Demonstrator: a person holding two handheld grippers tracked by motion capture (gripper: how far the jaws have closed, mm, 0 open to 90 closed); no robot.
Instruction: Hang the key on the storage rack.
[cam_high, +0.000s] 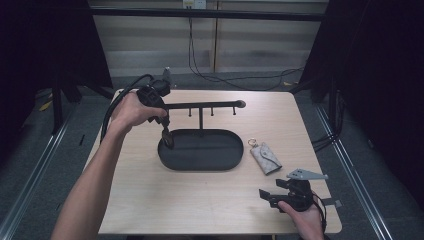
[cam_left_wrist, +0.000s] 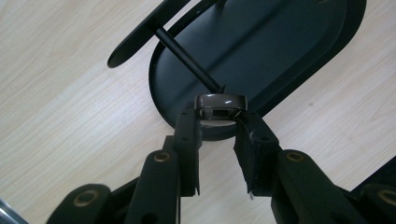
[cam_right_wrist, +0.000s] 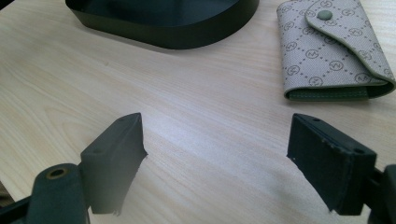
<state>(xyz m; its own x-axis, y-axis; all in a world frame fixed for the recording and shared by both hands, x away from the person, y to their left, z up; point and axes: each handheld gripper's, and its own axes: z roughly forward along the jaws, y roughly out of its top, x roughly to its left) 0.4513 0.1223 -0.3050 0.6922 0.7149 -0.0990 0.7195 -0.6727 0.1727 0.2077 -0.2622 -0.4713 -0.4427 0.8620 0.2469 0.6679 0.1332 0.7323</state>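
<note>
One black oval tray (cam_high: 220, 157) at the centre of the pale wooden worktop (cam_high: 200, 200), with one upright post and one crossbar (cam_high: 200, 105) above it carrying three short pegs. One grey patterned key pouch (cam_high: 265, 158) with a gold ring, flat on the worktop just beside the tray at about 3 o'clock of it, apart from its rim. One small dark ring-shaped object (cam_left_wrist: 220, 102) with a glossy brown-grey band, pinched between the jaws of the left gripper (cam_high: 167, 138).

Two grippers, one in each hand. Left forearm reaching in from 7 o'clock, left hand (cam_high: 131, 111) raised at 10 o'clock of the tray, wrapped around the gripper body with the jaws pointed steeply down over the tray's left end. Jaws closed onto the ring-shaped object, holding it by its two sides right at the tips, above the near edge of the tray beside the foot of the post; whether it touches the tray floor, cannot tell.

Right hand (cam_high: 305, 217) low at 5 o'clock of the worktop, near its front edge, holding the right gripper (cam_high: 265, 195) level and aimed toward 9 o'clock. Jaws spread wide apart with nothing between them, bare worktop under them, the key pouch ahead at 1 o'clock in the right gripper view.
</note>
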